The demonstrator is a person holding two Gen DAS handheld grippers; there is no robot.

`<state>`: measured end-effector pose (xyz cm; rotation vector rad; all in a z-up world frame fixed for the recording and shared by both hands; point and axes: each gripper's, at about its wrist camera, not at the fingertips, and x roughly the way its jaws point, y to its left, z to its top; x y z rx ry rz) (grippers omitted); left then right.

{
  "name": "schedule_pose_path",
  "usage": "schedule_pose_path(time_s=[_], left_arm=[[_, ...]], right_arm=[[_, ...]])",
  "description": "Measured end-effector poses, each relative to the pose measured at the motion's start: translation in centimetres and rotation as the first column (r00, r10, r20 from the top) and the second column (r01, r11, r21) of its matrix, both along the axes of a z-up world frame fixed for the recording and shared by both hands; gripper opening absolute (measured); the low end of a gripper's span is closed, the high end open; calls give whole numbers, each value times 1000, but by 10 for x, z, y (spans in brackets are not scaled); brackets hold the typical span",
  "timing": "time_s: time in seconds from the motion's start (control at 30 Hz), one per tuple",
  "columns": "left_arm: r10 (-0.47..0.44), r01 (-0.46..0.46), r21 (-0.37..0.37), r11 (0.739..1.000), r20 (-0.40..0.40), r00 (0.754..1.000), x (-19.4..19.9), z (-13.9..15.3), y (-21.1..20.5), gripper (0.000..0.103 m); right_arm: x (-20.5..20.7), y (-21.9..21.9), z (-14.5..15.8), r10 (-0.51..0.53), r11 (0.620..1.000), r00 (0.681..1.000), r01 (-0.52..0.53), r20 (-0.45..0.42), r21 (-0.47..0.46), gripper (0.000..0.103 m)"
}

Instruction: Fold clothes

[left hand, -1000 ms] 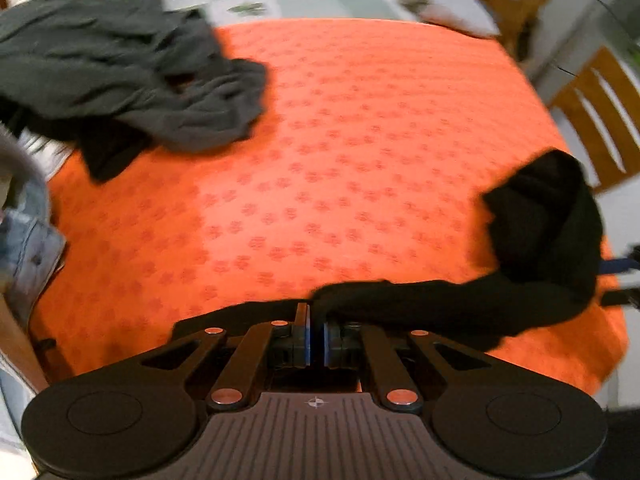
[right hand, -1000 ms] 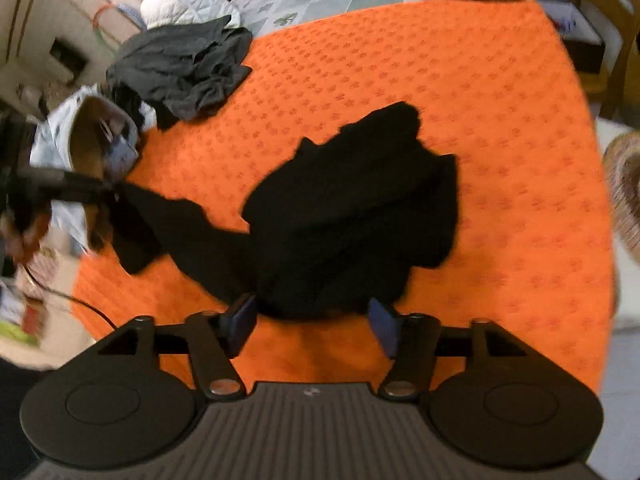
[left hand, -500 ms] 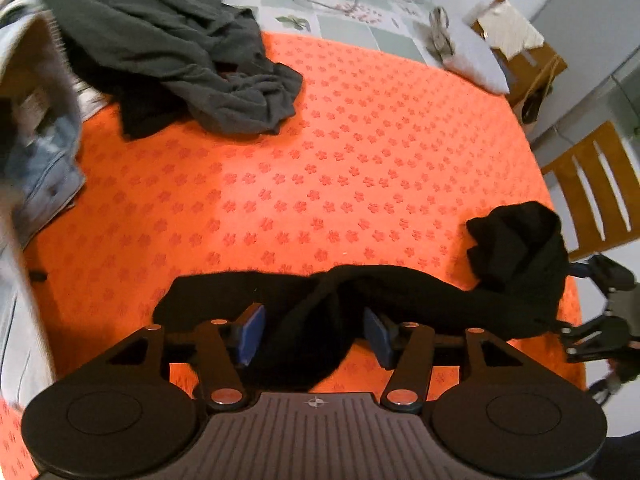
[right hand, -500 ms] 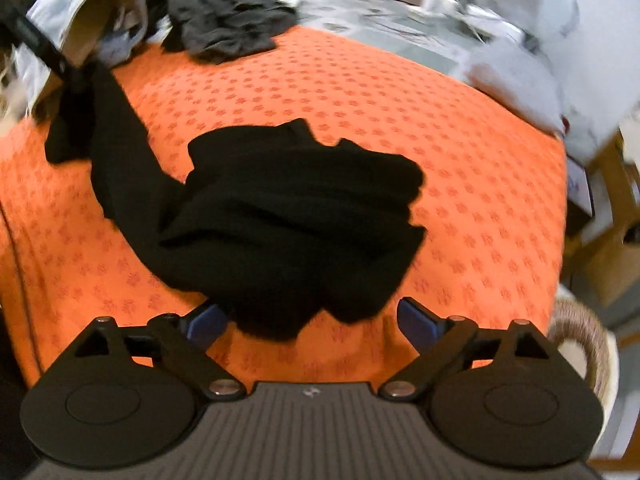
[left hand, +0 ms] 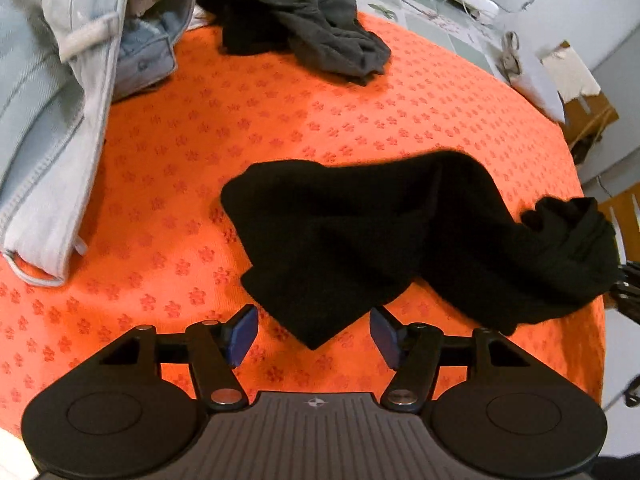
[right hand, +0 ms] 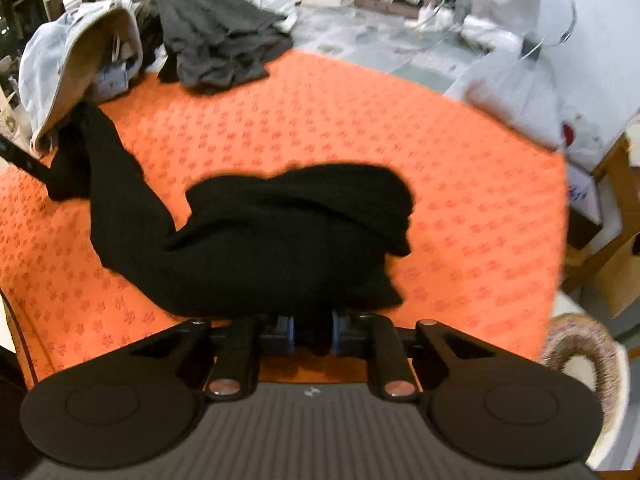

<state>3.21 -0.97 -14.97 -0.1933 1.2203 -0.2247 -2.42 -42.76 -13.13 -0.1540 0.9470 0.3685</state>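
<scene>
Black garment [left hand: 360, 240] lies bunched mid-frame on the orange-covered table [left hand: 280, 120]. Left tongs [left hand: 314, 336] gape wide, one cloth corner between the pads, untouched. Right tongs [right hand: 312, 334] pinch its near edge. Jeans [left hand: 60, 100] upper left, grey clothes [left hand: 304, 20] top centre

one black garment [left hand: 360, 240], one grey garment [left hand: 320, 20], one jeans [left hand: 60, 100]

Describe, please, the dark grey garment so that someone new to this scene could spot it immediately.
Start at the orange cloth with its flower pattern, and go to its far edge. The dark grey garment lies there in a crumpled heap, beside the pale blue jeans. It is charcoal, unlike the black garment lying nearer the left gripper.
</scene>
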Motion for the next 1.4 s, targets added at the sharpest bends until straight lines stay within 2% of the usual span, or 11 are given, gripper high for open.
schedule_pose_path(time_s=[0.07, 0.13, 0.17, 0.3, 0.43, 0.6, 0.67, 0.77, 0.93, 1.17, 1.4], left_arm=[[9, -9, 6, 1000, 11, 1000, 2, -3, -4, 33], [15, -15, -15, 1000, 25, 1000, 5, -3, -7, 14], [21, -20, -21, 1000, 38, 999, 6, -1, -8, 11], [39, -38, -14, 999, 68, 997, 13, 8, -12, 10], [64, -62, -37, 997, 72, 995, 18, 16, -9, 10], [130, -127, -76, 989, 38, 991, 18, 20, -2, 11], [123, -118, -80, 990, 52, 991, 15, 22, -4, 16], [100, -97, -54, 994, 64, 993, 11, 27, -8, 28], [84, -84, -10, 996, 107, 991, 12, 34, -6, 47], [89, -90, 3, 996, 119, 989, 21, 32, 2, 47], [76, -78, 15, 997, 110, 991, 32, 23, 3, 47]], right_arm=[[-7, -9, 20, -24, 999, 999, 24, 22, -38, 18], [-14, -21, 37, -54, 994, 998, 57, 34, -94, 18], [-18, -27, 45, -70, 990, 997, 74, 40, -123, 18], [-37, -60, 67, -166, 959, 985, 172, 49, -224, 18], [-59, -101, 66, -293, 911, 955, 290, 34, -294, 18], [-76, -142, 41, -506, 803, 862, 476, 11, -358, 21], [-79, -148, 34, -560, 776, 828, 528, 6, -344, 46], [-79, -134, 33, -529, 810, 849, 508, 9, -293, 65], [-60, -105, 39, -402, 903, 916, 396, -4, -165, 66], [7, -60, 59, -152, 987, 988, 152, 21, -51, 65], [72, -6, 51, 132, 990, 991, -132, -4, -55, 65]])
